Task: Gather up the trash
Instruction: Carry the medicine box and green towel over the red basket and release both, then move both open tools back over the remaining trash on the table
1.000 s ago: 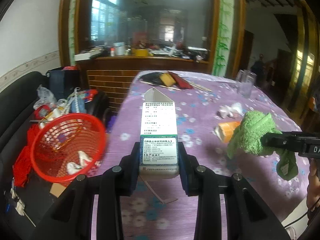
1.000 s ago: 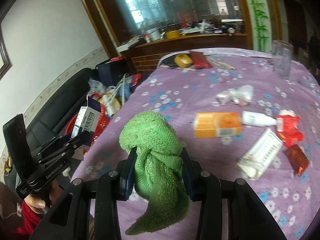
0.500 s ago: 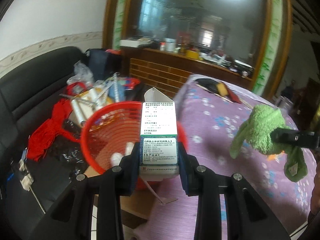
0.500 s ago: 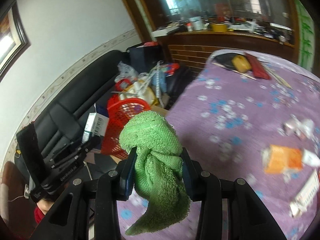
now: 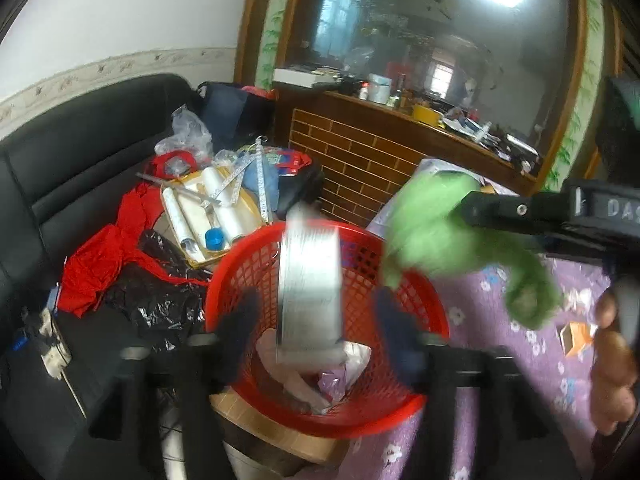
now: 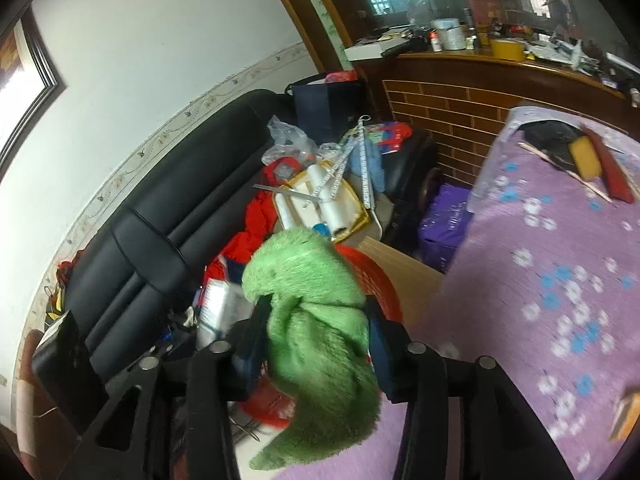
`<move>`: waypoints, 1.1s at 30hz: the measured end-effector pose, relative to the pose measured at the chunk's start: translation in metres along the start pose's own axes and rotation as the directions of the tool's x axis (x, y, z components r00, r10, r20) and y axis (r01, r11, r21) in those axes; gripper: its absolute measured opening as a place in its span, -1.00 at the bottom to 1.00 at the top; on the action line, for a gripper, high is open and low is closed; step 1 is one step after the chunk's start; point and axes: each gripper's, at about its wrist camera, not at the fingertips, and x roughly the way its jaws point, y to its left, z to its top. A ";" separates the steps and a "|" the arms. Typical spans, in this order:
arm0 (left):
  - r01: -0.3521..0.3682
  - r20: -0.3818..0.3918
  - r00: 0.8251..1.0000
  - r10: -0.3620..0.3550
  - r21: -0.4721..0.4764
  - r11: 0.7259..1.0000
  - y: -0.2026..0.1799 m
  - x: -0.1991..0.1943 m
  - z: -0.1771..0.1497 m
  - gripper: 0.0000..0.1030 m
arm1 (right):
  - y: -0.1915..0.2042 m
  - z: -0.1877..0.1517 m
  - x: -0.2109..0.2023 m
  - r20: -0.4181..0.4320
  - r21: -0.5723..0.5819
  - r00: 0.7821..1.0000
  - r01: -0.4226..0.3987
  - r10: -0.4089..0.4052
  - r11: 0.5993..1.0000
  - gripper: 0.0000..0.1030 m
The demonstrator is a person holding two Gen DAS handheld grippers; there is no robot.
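Note:
My left gripper stands open over the red mesh basket. The white medicine box is blurred between the spread fingers, apart from both, above the basket. Crumpled wrappers lie in the basket's bottom. My right gripper is shut on a green cloth, which also shows in the left wrist view, held beside the basket at the table's edge. The basket's rim shows behind the cloth, and the box shows blurred to the left.
The basket sits on a wooden stool beside the purple flowered table. A black sofa holds red cloth, black plastic and a tray of white rolls. An orange box lies on the table.
Both grippers have swung left from the table to the basket. My left gripper has opened and let go of the medicine box, which now drops blurred over the basket.

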 end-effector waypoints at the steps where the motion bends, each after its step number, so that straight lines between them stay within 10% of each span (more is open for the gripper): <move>1: 0.003 0.014 1.000 -0.003 -0.007 1.000 0.000 -0.003 0.000 0.30 | -0.001 0.001 0.000 0.005 0.008 1.000 -0.002 0.002 1.000 0.04; 16: 0.184 -0.024 0.983 -0.182 0.168 0.968 -0.108 -0.037 -0.047 0.30 | -0.085 -0.113 -0.138 0.085 0.069 0.996 0.034 -0.040 0.997 0.05; 33: 0.394 -0.264 0.916 -0.302 0.456 0.798 -0.293 -0.030 -0.104 0.31 | -0.278 -0.227 -0.268 0.037 0.066 0.939 0.340 -0.342 0.938 0.04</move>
